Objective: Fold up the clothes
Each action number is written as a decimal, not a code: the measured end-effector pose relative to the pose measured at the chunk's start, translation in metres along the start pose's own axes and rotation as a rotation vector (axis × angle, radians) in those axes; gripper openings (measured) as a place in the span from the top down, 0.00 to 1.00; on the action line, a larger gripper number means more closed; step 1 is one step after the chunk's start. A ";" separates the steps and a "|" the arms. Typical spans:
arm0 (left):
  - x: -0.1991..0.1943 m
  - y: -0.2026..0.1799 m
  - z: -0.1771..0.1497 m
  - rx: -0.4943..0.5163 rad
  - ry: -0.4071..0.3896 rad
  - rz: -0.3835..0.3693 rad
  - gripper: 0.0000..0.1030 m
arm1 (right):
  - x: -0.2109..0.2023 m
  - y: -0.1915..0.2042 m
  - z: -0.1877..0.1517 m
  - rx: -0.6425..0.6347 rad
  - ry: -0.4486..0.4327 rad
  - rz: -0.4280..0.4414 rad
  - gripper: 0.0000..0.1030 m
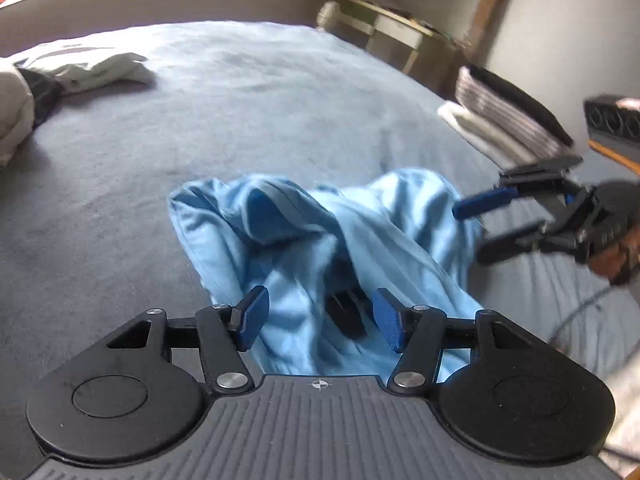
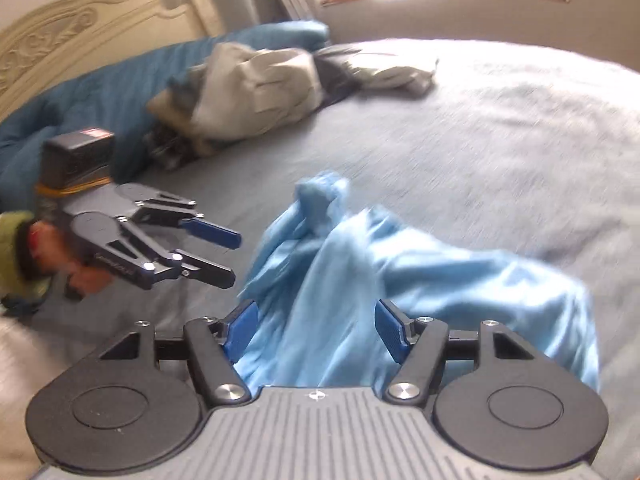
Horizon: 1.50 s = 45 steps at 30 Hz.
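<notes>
- Blue garment (image 1: pixel 320 240) lies crumpled on the bed (image 1: pixel 240 120); both grippers' jaws stand apart, gripping nothing.
- Left view alone shows a folded stack (image 1: pixel 504 120).
- Right view alone shows a headboard (image 2: pixel 80 32) and grey clothes (image 2: pixel 260 84).

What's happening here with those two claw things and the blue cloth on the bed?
A person is folding laundry with a handheld gripper in each hand. Both the left gripper and right gripper are open over a crumpled light blue garment on the grey bed cover. Neither grips it. More clothes wait nearby.
</notes>
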<state>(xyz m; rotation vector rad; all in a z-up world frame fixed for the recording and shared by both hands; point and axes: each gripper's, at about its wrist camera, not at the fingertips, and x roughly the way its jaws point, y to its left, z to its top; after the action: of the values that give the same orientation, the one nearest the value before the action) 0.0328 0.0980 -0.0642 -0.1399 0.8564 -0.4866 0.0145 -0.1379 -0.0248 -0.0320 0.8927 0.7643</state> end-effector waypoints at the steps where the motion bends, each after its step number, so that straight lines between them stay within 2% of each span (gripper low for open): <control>1: 0.009 0.006 0.006 -0.051 -0.021 0.024 0.44 | 0.013 -0.002 0.007 -0.008 -0.003 -0.027 0.36; 3: 0.025 0.014 0.017 -0.140 -0.050 0.064 0.44 | 0.042 -0.004 0.011 -0.032 0.032 -0.078 0.44; 4: 0.032 0.017 0.021 -0.174 -0.057 0.082 0.44 | 0.054 -0.005 0.010 -0.039 0.056 -0.101 0.58; 5: 0.039 0.017 0.024 -0.188 -0.056 0.095 0.47 | 0.061 -0.007 0.009 -0.037 0.075 -0.121 0.78; 7: 0.049 0.013 0.028 -0.162 -0.039 0.105 0.55 | 0.059 -0.014 0.006 0.014 0.071 -0.123 0.94; 8: 0.051 0.011 0.028 -0.150 -0.030 0.117 0.61 | 0.051 -0.018 0.004 0.052 0.050 -0.110 0.95; 11: 0.052 0.016 0.026 -0.178 -0.032 0.109 0.69 | 0.008 -0.028 -0.009 0.160 -0.018 -0.104 0.96; 16: 0.054 0.026 0.027 -0.232 -0.037 0.090 0.75 | -0.059 -0.048 -0.059 0.388 -0.050 -0.128 0.96; 21: 0.056 0.026 0.031 -0.249 -0.039 0.080 0.78 | -0.094 -0.059 -0.123 0.570 0.036 -0.191 0.96; 26: 0.055 0.024 0.033 -0.244 -0.055 0.087 0.82 | -0.102 -0.057 -0.176 0.585 0.170 -0.289 0.97; 31: 0.046 0.026 0.034 -0.264 -0.085 0.098 0.84 | -0.110 -0.069 -0.194 0.581 0.221 -0.386 0.96; 33: 0.041 0.026 0.033 -0.261 -0.086 0.096 0.84 | -0.112 -0.071 -0.197 0.579 0.255 -0.391 0.94; 35: 0.038 0.026 0.033 -0.254 -0.081 0.091 0.84 | -0.120 -0.067 -0.190 0.529 0.250 -0.396 0.77; 37: 0.036 0.025 0.032 -0.251 -0.078 0.092 0.83 | -0.131 -0.059 -0.174 0.418 0.213 -0.407 0.64; 38: 0.035 0.024 0.031 -0.249 -0.078 0.093 0.80 | -0.137 -0.055 -0.163 0.358 0.177 -0.404 0.60; 42: 0.034 0.018 0.028 -0.249 -0.085 0.111 0.70 | -0.136 -0.043 -0.106 0.153 -0.005 -0.363 0.51; 45: 0.031 0.011 0.025 -0.242 -0.090 0.121 0.64 | -0.093 -0.029 -0.076 0.034 -0.033 -0.298 0.51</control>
<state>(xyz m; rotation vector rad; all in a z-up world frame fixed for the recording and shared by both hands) 0.0730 0.0916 -0.0729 -0.3283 0.8281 -0.2604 -0.0556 -0.2389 -0.0156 -0.1198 0.8465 0.4701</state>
